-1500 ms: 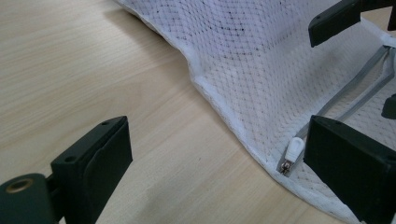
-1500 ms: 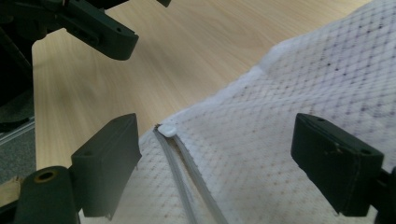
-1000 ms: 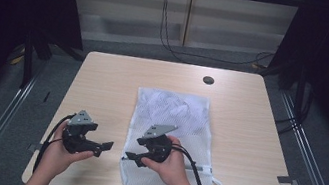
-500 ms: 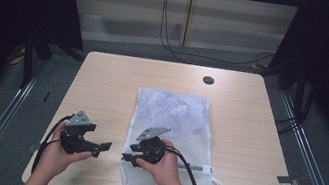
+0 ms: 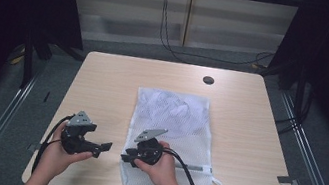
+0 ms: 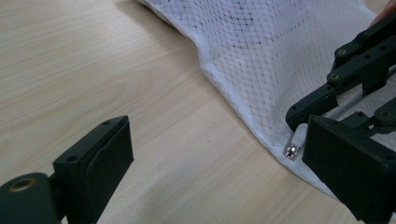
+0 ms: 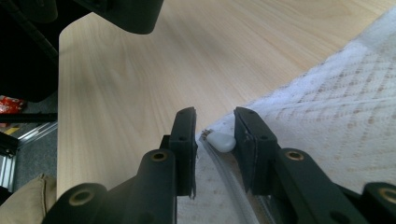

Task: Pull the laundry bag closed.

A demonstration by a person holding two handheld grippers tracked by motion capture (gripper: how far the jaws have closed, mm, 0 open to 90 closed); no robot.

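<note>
The right gripper (image 7: pixel 214 140) sits low at the near left corner of a white mesh bag (image 5: pixel 172 124), its fingers (image 7: pixel 184 140) narrowly parted with the white zipper pull (image 7: pixel 221 141) between them; whether either finger touches the pull cannot be told. The right gripper view shows the pull lying beside the right-hand finger, at the end of the zipper line that runs back under the gripper. The left gripper view catches the same corner from the other side: the small metal slider (image 6: pixel 292 150) glints at the bag's edge, just beside the tips of the right gripper.

The left gripper (image 6: pixel 219 172) hovers over bare desk (image 5: pixel 113 84), its fingers (image 6: pixel 100 168) spread wide and holding nothing, aimed toward the bag's corner.

From the high view, the bag lies flat at the middle of the desk, long axis running from the near edge away from the person, zipper along the near short end, a crumpled pale cloth (image 5: pixel 170 107) showing through the mesh at the far end. Both hands hold their grippers near the front edge, the left hand (image 5: pixel 58 153) clear of the bag, the right hand (image 5: pixel 160 165) resting over it. A dark round cap (image 5: pixel 208 80) sits in the desk near the far edge.
</note>
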